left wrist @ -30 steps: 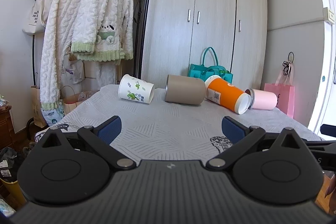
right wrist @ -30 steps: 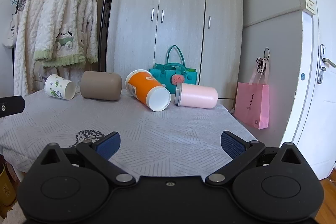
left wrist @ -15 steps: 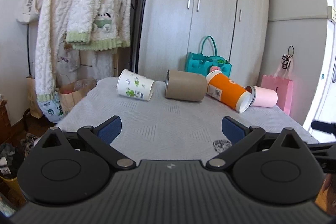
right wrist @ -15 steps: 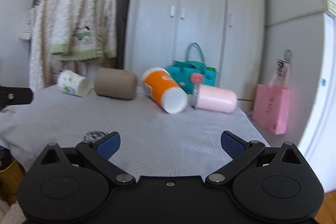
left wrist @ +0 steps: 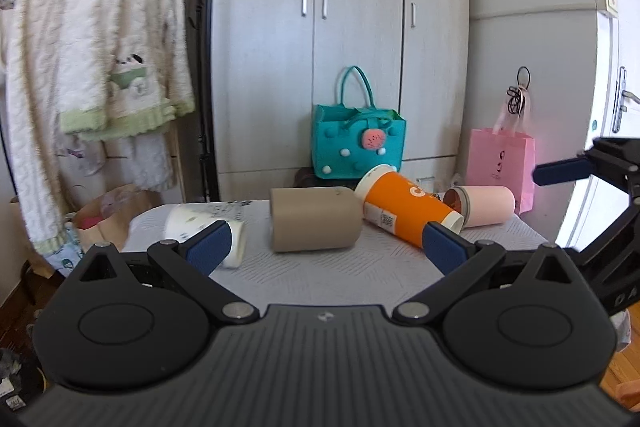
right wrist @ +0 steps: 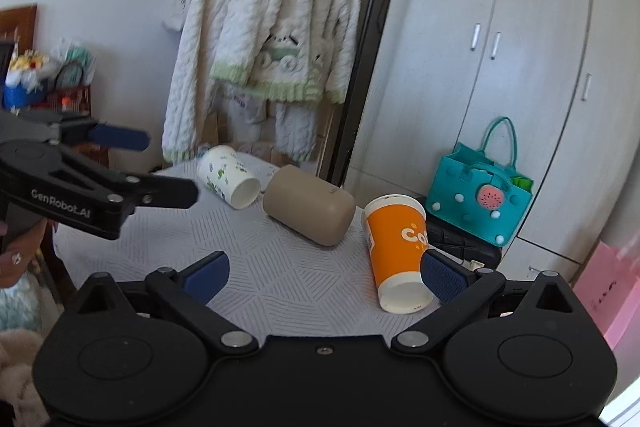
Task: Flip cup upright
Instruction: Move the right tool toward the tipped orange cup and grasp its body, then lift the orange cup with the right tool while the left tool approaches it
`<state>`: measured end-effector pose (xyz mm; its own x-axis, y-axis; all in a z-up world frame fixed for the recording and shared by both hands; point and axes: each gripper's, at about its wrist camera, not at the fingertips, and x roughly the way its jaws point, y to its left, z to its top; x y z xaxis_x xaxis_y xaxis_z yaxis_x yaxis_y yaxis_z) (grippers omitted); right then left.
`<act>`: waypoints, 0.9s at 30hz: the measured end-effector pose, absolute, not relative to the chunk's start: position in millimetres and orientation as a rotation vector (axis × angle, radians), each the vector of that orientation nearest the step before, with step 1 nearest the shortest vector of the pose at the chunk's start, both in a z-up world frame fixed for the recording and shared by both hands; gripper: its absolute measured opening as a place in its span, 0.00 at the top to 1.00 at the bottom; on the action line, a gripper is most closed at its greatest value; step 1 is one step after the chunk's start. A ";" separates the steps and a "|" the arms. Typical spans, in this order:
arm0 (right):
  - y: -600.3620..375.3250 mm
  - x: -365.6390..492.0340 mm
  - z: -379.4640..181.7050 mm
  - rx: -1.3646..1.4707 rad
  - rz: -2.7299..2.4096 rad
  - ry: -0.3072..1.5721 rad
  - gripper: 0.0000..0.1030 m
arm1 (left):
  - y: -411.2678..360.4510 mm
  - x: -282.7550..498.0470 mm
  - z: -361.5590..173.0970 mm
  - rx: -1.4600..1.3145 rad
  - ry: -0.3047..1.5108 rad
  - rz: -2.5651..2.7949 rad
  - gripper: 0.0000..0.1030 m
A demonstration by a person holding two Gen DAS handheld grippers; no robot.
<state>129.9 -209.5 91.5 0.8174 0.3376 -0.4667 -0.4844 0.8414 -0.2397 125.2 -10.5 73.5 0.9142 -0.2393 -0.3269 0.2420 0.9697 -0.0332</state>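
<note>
Several cups lie on their sides on a table with a grey patterned cloth point(left wrist: 352, 267): a white cup with green print point(left wrist: 188, 223) point(right wrist: 228, 179), a tan cup point(left wrist: 316, 219) point(right wrist: 308, 211), an orange cup point(left wrist: 404, 207) point(right wrist: 396, 247) and a pink cup point(left wrist: 484, 205). My left gripper point(left wrist: 326, 245) is open and empty, near the table's front edge, facing the tan cup. My right gripper point(right wrist: 324, 273) is open and empty, with its right finger beside the orange cup. The left gripper also shows at the left in the right wrist view point(right wrist: 120, 163).
A grey wardrobe point(left wrist: 340, 39) stands behind the table. A teal bag point(left wrist: 358, 143) and a pink paper bag point(left wrist: 500, 163) sit by it. White knitted clothes point(left wrist: 100, 67) hang on a rack at the left. A white door point(left wrist: 616, 107) is at the right.
Both grippers have moved forward toward the cups. The right gripper has swung to the left, so the pink cup has left its view and the left gripper shows larger.
</note>
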 end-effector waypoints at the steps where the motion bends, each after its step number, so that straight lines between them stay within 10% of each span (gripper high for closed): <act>1: -209.4 135.3 90.9 -0.370 0.458 0.433 0.00 | -13.4 133.2 73.3 0.010 0.345 -0.255 0.00; 27: -201.5 295.6 30.4 -0.525 0.423 0.649 0.06 | -15.9 240.5 32.1 -0.086 0.541 -0.298 0.00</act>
<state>295.6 -201.5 30.4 0.7211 0.2055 -0.6617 -0.5221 0.7890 -0.3239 240.5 -15.9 32.1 0.8151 -0.3020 -0.4943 0.2569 0.9533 -0.1587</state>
